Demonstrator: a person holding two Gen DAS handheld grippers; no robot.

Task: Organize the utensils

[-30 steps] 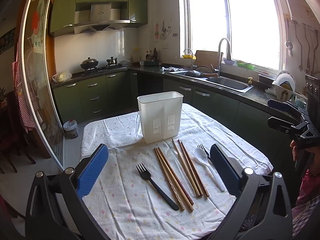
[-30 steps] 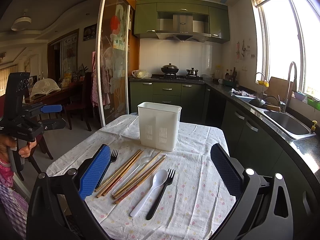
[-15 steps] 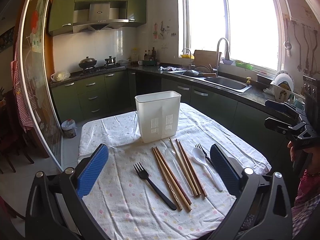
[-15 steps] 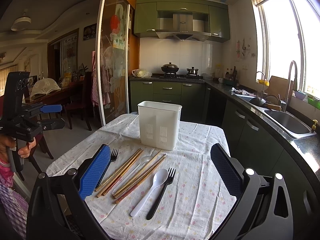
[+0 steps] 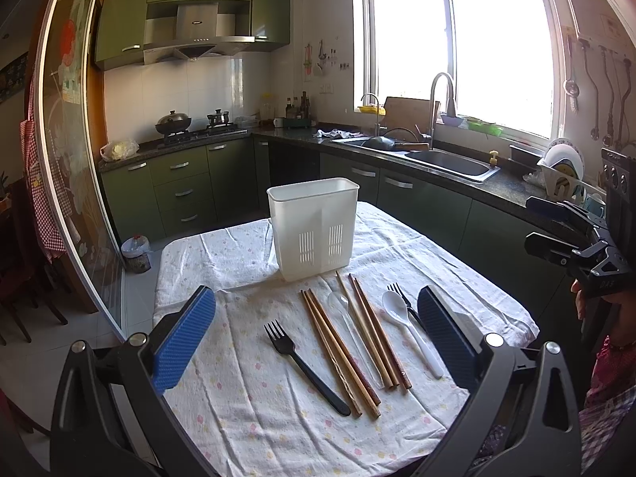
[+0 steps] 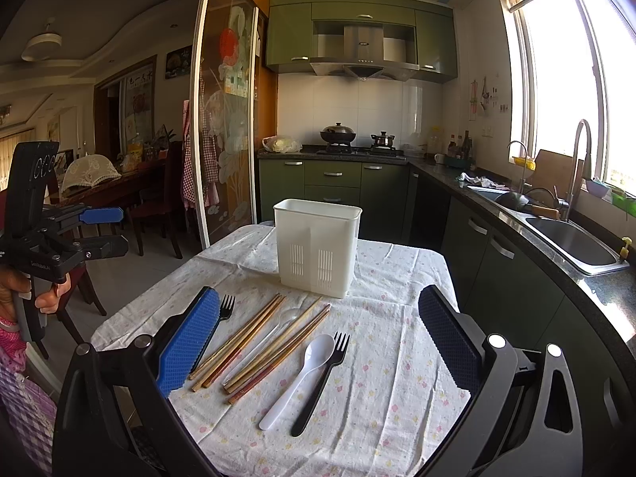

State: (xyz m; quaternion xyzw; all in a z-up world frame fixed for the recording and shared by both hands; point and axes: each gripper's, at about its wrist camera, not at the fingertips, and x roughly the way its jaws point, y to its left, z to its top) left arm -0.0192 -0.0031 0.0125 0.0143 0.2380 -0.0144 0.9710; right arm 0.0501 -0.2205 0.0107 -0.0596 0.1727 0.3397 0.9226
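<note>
Sunlit green kitchen cabinets ring a small counter (image 5: pixel 246 401) draped in a flowered cloth, where utensils lie in a row before a white slotted caddy (image 5: pixel 313 227). Both pairs of tongs hover above the near edge, spread wide and gripping nothing.

Seen along the left tongs (image 5: pixel 316 332), the whole row lies between the two fingers and below them. A black fork (image 5: pixel 306 367) is leftmost, well apart from the blue left pad (image 5: pixel 183 342). Next comes a pair of brown chopsticks (image 5: pixel 338 353), then a clear spoon (image 5: pixel 349 326), then more chopsticks (image 5: pixel 375 334). A white spoon (image 5: pixel 411 336) lies close to the dark right pad, and a second black fork (image 5: pixel 401 298) beside it disappears partly behind that pad. The caddy stands upright beyond the row, just past the chopstick tips.

Seen along the right tongs (image 6: pixel 318 332), the white spoon (image 6: pixel 302 381) and black fork (image 6: pixel 322 381) lie side by side, touching, nearly centred between the fingers. The chopsticks (image 6: pixel 258 346) fan out to their left with the clear spoon (image 6: pixel 274 330) among them. The other fork (image 6: pixel 222 310) is half hidden behind the blue left pad (image 6: pixel 187 346). The caddy (image 6: pixel 317 247) stands behind the utensils.

Each camera catches the other pair of tongs at the frame's edge, held in a hand off the counter's side.
</note>
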